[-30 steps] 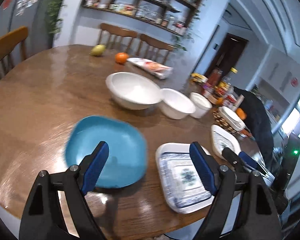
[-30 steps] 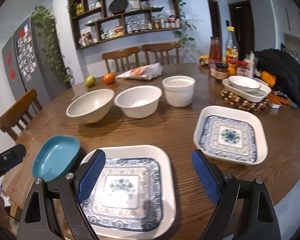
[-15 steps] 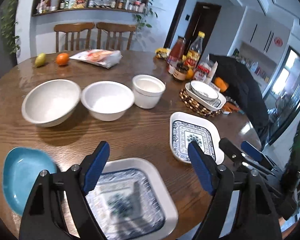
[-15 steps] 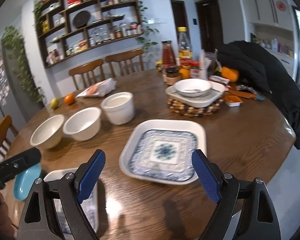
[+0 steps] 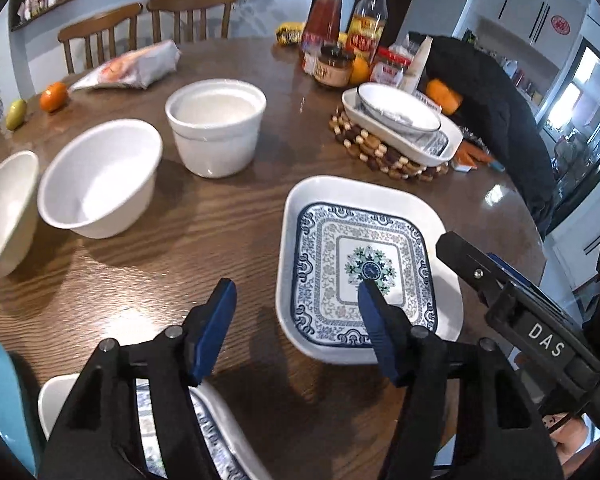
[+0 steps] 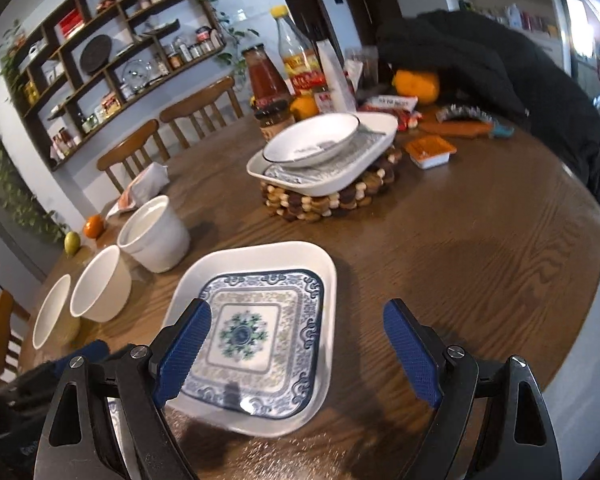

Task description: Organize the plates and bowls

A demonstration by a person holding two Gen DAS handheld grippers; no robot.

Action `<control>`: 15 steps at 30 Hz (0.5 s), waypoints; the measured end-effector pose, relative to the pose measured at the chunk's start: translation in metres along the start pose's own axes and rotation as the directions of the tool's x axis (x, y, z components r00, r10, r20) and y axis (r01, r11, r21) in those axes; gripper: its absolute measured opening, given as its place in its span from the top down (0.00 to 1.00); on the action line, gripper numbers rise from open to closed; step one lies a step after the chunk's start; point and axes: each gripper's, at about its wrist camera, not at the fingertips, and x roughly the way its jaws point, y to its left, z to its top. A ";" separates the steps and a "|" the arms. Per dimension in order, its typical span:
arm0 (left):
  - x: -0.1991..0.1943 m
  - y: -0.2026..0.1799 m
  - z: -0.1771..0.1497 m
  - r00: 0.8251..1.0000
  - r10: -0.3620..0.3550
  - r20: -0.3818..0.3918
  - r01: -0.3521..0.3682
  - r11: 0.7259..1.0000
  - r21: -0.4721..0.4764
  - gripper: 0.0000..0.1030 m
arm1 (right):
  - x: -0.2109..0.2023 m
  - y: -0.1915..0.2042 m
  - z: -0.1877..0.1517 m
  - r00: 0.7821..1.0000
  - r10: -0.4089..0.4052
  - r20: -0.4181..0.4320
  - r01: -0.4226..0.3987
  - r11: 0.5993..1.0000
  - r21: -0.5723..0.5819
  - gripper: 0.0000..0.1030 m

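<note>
Left tongs [image 5: 296,320] spread wide, gripping nothing, hovering low over round brown wooden desk [image 5: 220,220]. Right tongs [image 6: 296,344] also wide apart, empty, visible at right edge of left view as black body marked DAS.

Square white plate with blue floral pattern [image 5: 364,264] flat on desk, just ahead of left tongs, right blue pad over its centre; in right view same plate [image 6: 256,328] ahead-left, left pad over its near-left corner, right pad over bare wood. Second patterned square plate [image 5: 220,432] directly beneath left tongs, mostly hidden. Teal plate [image 5: 0,400] at near left, cut by edge.

Ahead-left of left tongs: row of three white ceramic bowls: straight-sided deep bowl [image 5: 216,128], round bowl [image 5: 100,176], wider bowl [image 5: 4,208] farthest left, close together, contact unclear.

Far ahead-right: white oval bowl [image 5: 400,106] inside white rectangular dish [image 5: 448,136] on beaded wooden trivet [image 5: 380,152]. Sauce bottles [image 5: 324,16], orange [image 5: 54,96], black jacket [image 5: 492,92] beyond.
</note>
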 end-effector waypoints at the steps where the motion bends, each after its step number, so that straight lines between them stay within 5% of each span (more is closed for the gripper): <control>1: 0.003 -0.001 0.002 1.000 0.002 -0.009 -0.002 1.000 -0.004 0.41 | 0.004 -0.001 0.000 1.000 0.002 -0.009 -0.002 1.000 0.004 0.14; 11: 0.025 -0.001 0.003 0.998 0.018 -0.055 -0.018 1.000 -0.005 0.49 | 0.025 0.000 -0.001 0.999 0.034 -0.032 -0.034 0.999 -0.002 0.14; 15: 0.030 -0.001 0.003 0.998 -0.002 -0.068 0.001 1.000 -0.009 0.51 | 0.029 0.000 -0.002 0.997 0.056 -0.043 -0.056 0.998 0.002 0.23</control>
